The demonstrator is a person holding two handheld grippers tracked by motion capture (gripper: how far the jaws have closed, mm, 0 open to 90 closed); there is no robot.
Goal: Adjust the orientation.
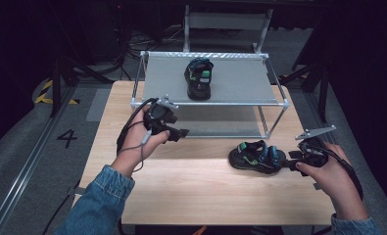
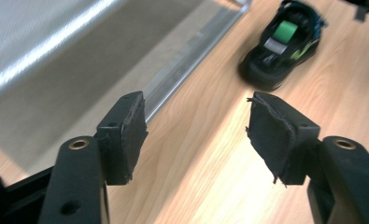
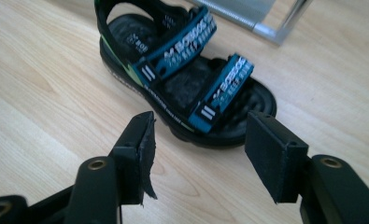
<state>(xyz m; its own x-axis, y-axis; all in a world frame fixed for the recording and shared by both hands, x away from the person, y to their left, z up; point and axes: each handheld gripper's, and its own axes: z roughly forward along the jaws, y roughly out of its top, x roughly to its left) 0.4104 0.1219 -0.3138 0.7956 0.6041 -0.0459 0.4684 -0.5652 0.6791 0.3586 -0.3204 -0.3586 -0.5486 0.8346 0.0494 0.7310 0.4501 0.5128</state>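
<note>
A black sandal with blue and green straps [image 1: 257, 156] lies on the wooden table [image 1: 205, 196], right of centre. My right gripper [image 1: 290, 160] is open just to its right, and its jaws stand apart at the sandal's toe [image 3: 182, 79] without touching it. A matching sandal [image 1: 199, 78] stands on the top shelf of a metal rack [image 1: 205, 103]. My left gripper [image 1: 180, 134] hangs open and empty in front of the rack's lower shelf [image 2: 79, 84]. Through its jaws the table sandal [image 2: 282, 46] shows farther off.
The rack takes up the back half of the table, with its front leg [image 1: 274, 125] near the table sandal. Bare wood lies in front of both hands. Grey floor with a "4" marking [image 1: 67, 137] and cables [image 1: 142, 44] surround the table.
</note>
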